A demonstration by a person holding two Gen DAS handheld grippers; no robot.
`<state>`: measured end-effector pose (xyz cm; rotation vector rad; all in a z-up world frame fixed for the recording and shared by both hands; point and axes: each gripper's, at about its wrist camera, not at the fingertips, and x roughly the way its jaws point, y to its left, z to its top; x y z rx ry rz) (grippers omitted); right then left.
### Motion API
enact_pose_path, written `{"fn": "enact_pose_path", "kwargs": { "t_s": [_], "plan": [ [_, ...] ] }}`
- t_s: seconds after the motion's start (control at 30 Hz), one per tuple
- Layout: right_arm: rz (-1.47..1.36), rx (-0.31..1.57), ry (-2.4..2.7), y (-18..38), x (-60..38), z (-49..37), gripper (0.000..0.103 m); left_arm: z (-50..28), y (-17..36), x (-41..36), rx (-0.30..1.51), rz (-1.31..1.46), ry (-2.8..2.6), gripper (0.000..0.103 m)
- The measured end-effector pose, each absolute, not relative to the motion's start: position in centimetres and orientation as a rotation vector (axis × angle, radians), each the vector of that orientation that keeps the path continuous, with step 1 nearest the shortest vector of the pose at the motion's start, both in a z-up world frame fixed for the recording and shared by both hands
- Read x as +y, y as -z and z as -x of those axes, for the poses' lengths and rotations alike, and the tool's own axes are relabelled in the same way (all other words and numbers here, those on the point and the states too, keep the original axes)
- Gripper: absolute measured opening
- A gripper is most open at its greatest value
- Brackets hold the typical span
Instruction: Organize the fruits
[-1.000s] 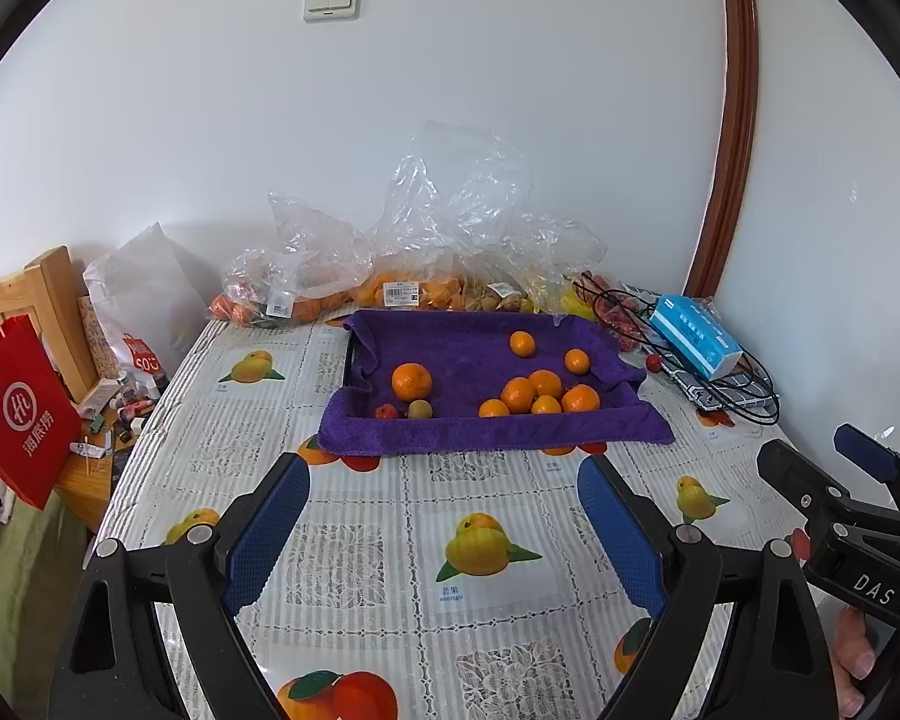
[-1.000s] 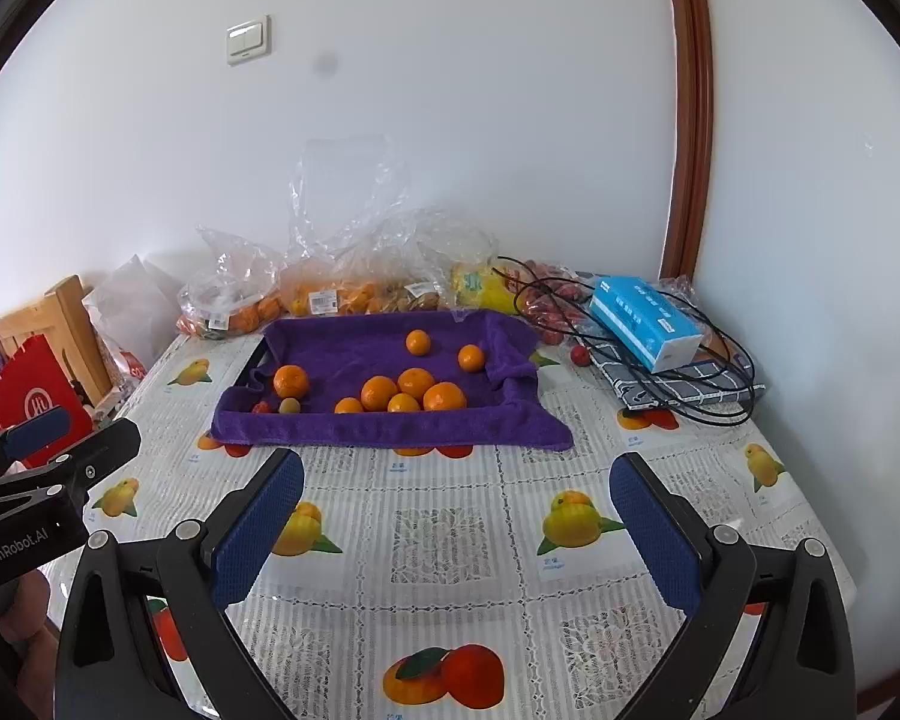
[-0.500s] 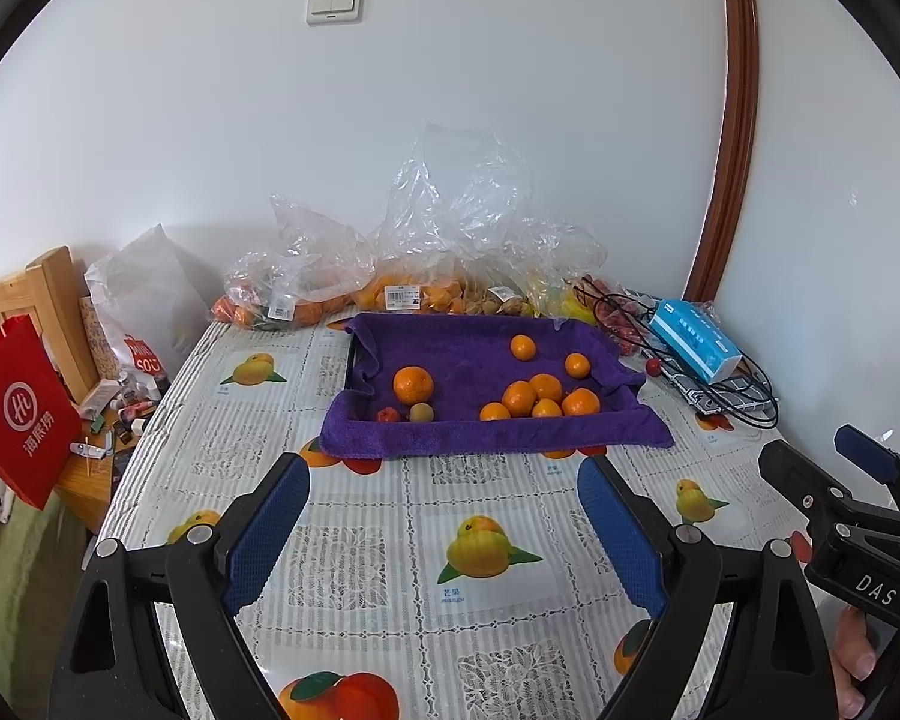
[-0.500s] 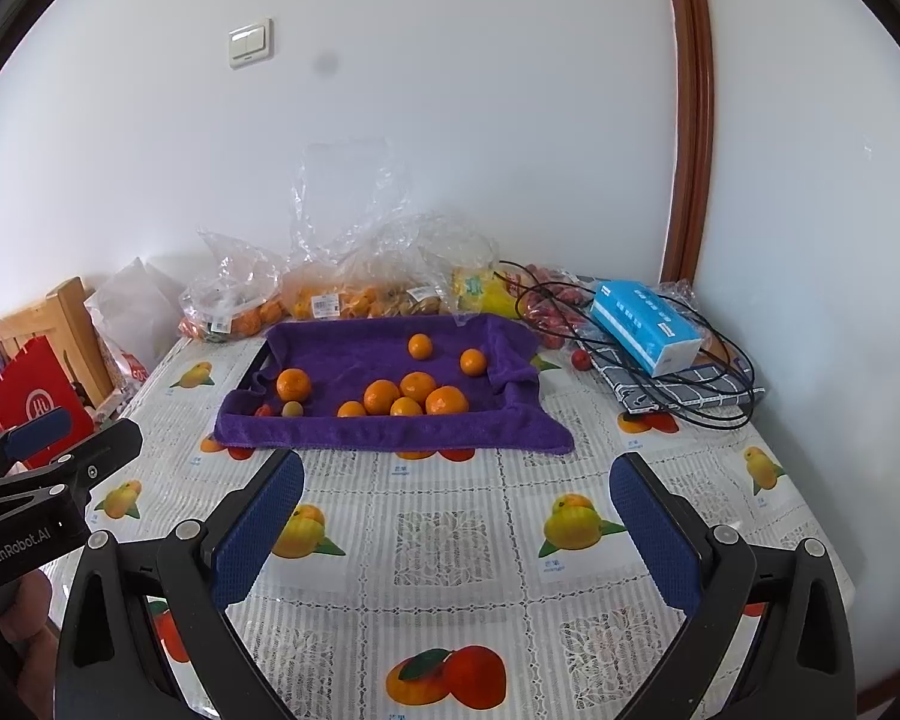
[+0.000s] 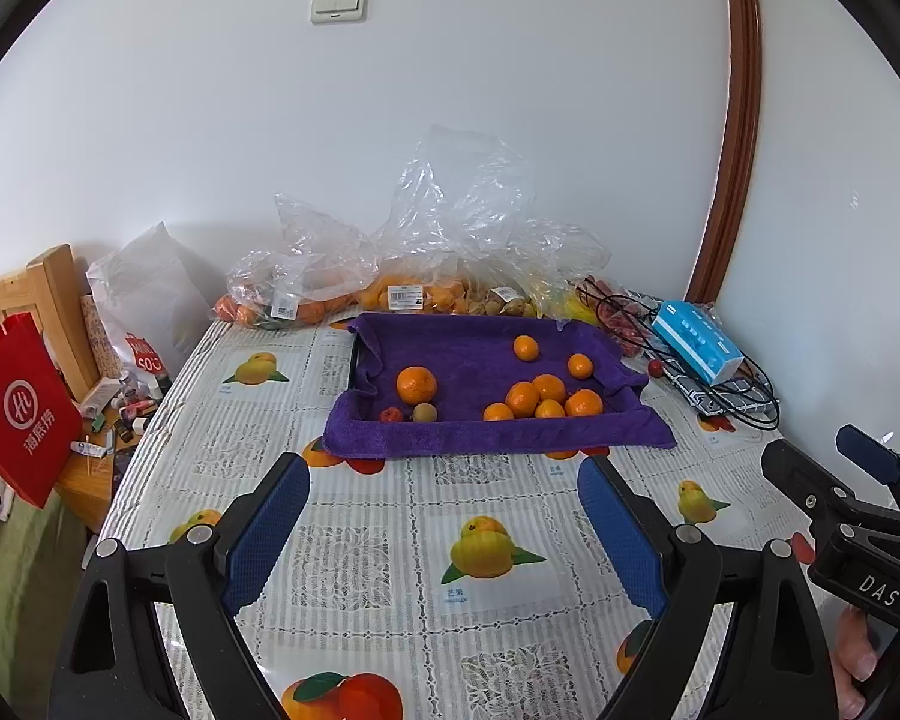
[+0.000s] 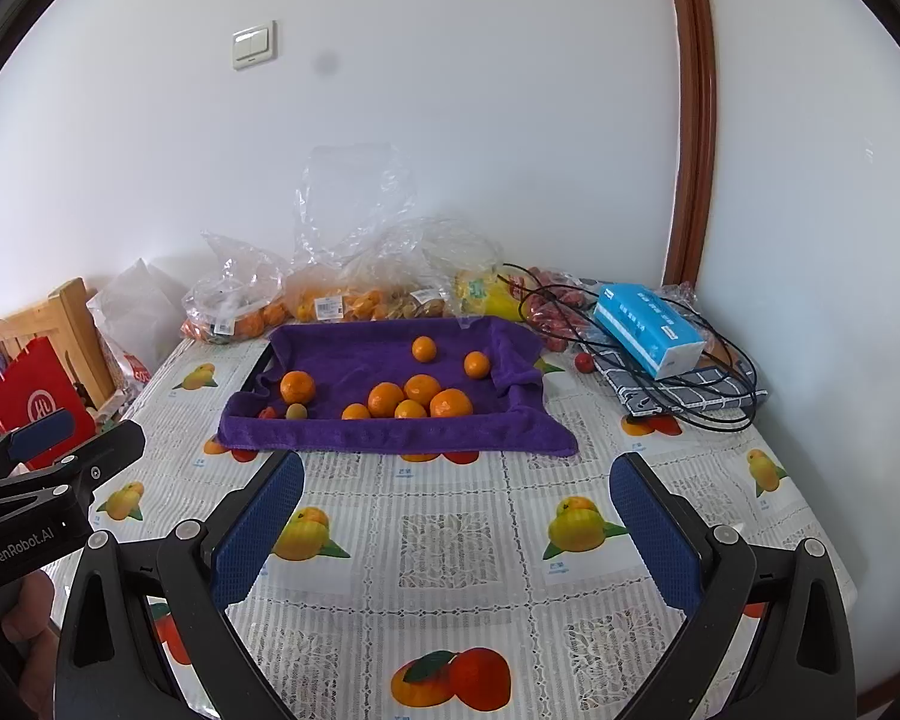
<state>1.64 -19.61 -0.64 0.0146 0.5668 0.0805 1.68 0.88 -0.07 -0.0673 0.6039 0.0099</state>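
Note:
A tray lined with a purple towel [image 5: 492, 438] [image 6: 390, 435] sits mid-table and holds several oranges [image 5: 537, 399] [image 6: 417, 399], one larger orange [image 5: 416, 385] [image 6: 297, 387], a small red fruit [image 5: 391, 415] and a small greenish fruit [image 5: 424, 413] [image 6: 296, 411]. My left gripper [image 5: 444, 516] hovers open over the near tablecloth, well short of the tray, with nothing between its blue pads. My right gripper [image 6: 456, 522] is likewise open and empty, also short of the tray. Each gripper shows at the edge of the other's view.
Clear plastic bags of fruit [image 5: 390, 282] [image 6: 342, 294] line the wall behind the tray. A blue tissue box [image 5: 696, 345] [image 6: 648, 330], black cables and a small red fruit [image 6: 582, 362] lie at the right. A red paper bag [image 5: 18, 414] and a wooden chair stand left of the table.

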Motion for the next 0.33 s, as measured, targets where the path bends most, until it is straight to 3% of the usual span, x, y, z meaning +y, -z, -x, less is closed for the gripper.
{"fn": "enact_pose_path", "kwargs": {
  "t_s": [0.33],
  "plan": [
    [-0.004, 0.553, -0.083, 0.14, -19.48, -1.83, 0.101, -2.03, -0.25, 0.86, 0.601, 0.06, -0.014, 0.091]
  ]
}}
